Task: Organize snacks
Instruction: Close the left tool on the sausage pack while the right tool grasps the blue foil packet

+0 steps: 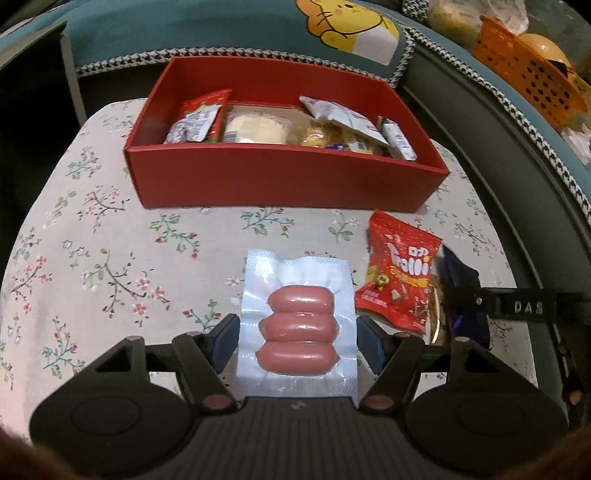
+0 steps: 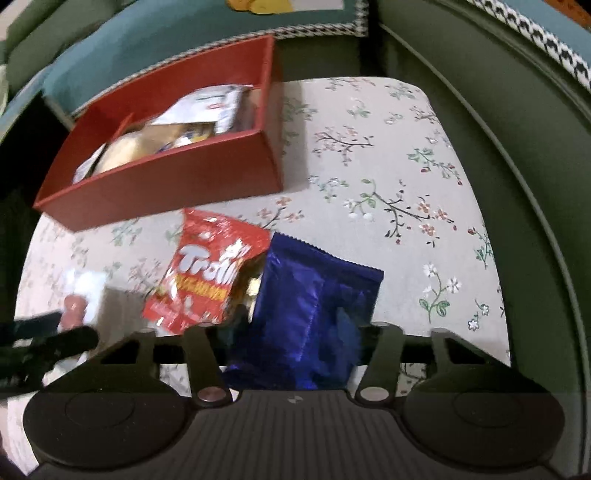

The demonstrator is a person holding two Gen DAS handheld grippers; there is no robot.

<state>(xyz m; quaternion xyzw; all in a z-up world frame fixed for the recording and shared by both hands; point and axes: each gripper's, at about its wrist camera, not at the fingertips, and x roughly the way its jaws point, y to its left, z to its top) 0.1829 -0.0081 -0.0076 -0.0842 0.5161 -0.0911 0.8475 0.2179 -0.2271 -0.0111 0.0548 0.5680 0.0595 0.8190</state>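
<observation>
A clear vacuum pack of three pink sausages [image 1: 299, 321] sits between the fingers of my left gripper [image 1: 297, 332], whose pads press on its two side edges. In the right wrist view my right gripper [image 2: 299, 332] is shut on a crinkled blue foil packet [image 2: 314, 295], which fills the gap between the fingers. A red Trolli bag [image 1: 399, 273] lies on the cloth between the two packs, its edge against the blue packet [image 1: 458, 273]. Behind them stands the red box [image 1: 288, 181], holding several snack packets.
Everything rests on a floral-cloth surface [image 1: 110, 258] with rounded edges. A teal cushion with a cartoon print [image 1: 347, 26] lies behind the box. An orange perforated basket [image 1: 528, 70] stands at the far right, and a green sofa [image 2: 517, 110] borders the right side.
</observation>
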